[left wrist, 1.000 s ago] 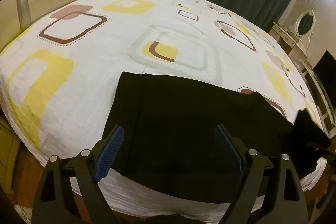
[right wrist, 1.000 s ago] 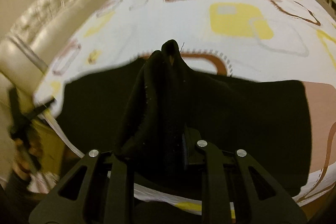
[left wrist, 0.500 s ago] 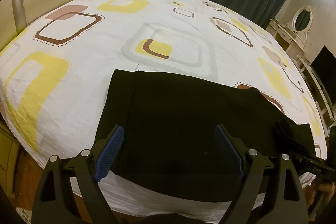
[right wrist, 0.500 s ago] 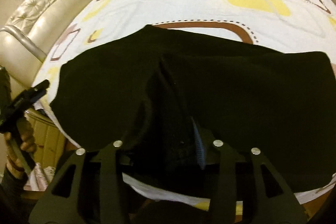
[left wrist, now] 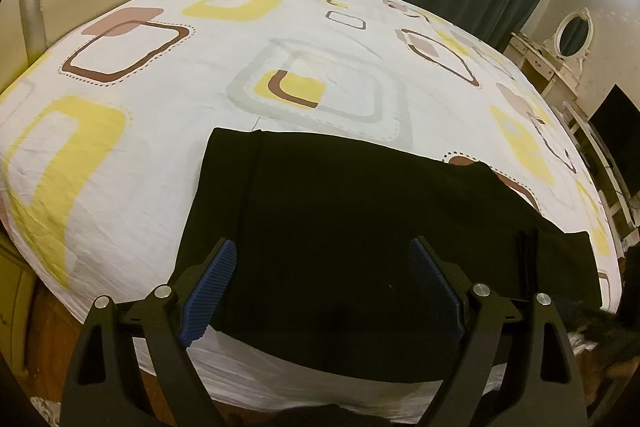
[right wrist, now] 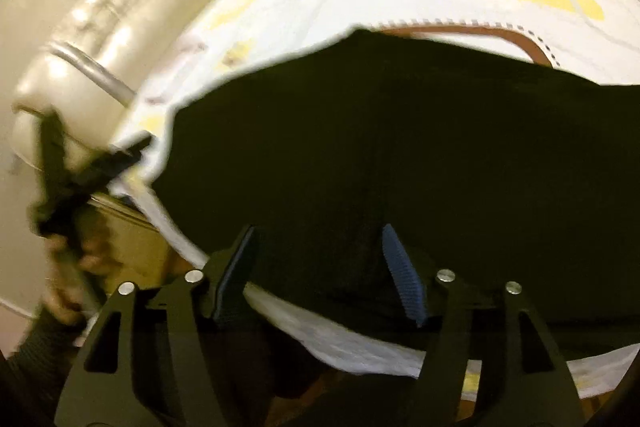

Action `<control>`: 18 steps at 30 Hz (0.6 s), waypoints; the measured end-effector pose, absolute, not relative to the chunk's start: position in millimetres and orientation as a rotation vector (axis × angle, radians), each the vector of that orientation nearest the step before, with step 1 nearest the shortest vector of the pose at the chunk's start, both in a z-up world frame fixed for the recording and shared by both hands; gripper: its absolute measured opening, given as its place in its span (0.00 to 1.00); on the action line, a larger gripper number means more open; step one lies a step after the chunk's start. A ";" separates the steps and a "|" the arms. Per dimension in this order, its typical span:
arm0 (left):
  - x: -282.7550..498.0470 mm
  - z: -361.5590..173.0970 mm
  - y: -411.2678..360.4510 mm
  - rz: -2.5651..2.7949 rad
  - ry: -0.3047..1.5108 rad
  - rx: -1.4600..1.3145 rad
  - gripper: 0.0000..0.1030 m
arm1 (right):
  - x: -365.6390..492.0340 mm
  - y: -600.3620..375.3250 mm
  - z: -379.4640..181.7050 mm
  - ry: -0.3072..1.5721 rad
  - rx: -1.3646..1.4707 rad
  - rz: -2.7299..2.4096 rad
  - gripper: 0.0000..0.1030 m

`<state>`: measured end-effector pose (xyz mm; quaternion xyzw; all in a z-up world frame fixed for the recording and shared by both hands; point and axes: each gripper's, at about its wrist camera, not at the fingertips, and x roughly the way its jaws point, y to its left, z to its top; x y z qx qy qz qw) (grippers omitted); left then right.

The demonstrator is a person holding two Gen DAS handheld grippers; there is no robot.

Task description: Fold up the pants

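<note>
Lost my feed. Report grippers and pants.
Left gripper open, empty. Right gripper jaws opening, nothing pinched. Black pants flat on the bed. Nothing in the way.

Patterned bed (left wrist: pixel 160 131) carries black pants (left wrist: pixel 340 227) lying flat near its edge

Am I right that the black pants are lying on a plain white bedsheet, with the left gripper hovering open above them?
Not quite: the bedsheet is not plain but printed with yellow, brown and grey squares, as the left wrist view shows. The black pants do lie on it, and the left gripper hovers open above them.
</note>
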<state>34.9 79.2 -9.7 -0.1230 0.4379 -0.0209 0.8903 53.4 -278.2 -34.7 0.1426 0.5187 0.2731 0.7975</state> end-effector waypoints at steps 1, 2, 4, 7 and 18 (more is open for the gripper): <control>35.0 -9.8 79.4 -0.044 0.909 -0.256 0.84 | 54.2 -292.3 -22.1 1.082 0.350 0.611 0.62; 35.2 -10.1 79.6 -0.045 0.910 -0.259 0.84 | 55.3 -308.9 -10.5 1.049 0.382 0.611 0.62; 35.9 -10.5 80.0 -0.045 0.913 -0.267 0.84 | 59.9 -356.7 11.8 0.974 0.441 0.568 0.62; 38.2 -11.5 80.6 -0.050 0.920 -0.289 0.84 | 69.7 -441.3 25.3 0.892 0.511 0.405 0.62; 36.7 -12.9 75.7 -0.057 0.925 -0.253 0.84 | 120.1 -563.6 -83.1 1.023 0.951 0.278 0.35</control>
